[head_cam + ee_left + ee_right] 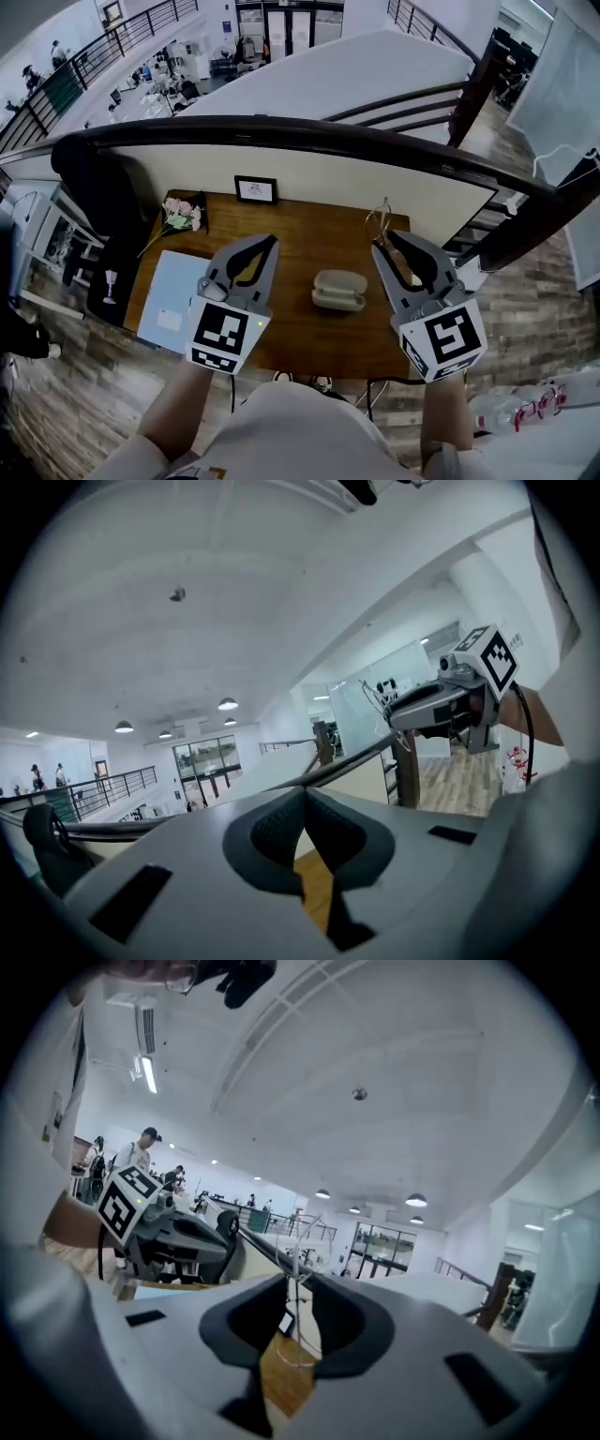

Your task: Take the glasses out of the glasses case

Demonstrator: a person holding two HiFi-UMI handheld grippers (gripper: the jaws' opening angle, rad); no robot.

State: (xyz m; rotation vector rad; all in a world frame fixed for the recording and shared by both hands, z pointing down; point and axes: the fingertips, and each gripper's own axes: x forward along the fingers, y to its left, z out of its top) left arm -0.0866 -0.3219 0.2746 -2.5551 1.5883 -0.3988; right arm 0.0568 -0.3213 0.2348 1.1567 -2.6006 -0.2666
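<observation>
While right tongs (292, 1283) pinch wire-rimmed glasses (294, 1302) | rounded pale case (338, 290), wooden table (300, 225)

The head view looks steeply down on the table (300, 234). Both gripper views face level and outward. All three views share the railing (281, 132).

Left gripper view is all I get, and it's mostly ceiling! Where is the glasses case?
Observer: The glasses case lies on the wooden desk, near its front edge. Its lid looks shut.
Operator: Are the glasses inside?
Observer: No. The right gripper view shows the right gripper pinching the glasses, a thin wire pair, between its pads.
Operator: What else is on the desk?
Observer: A small picture frame stands at the back edge, and pink flowers lie at the back left corner.
</observation>
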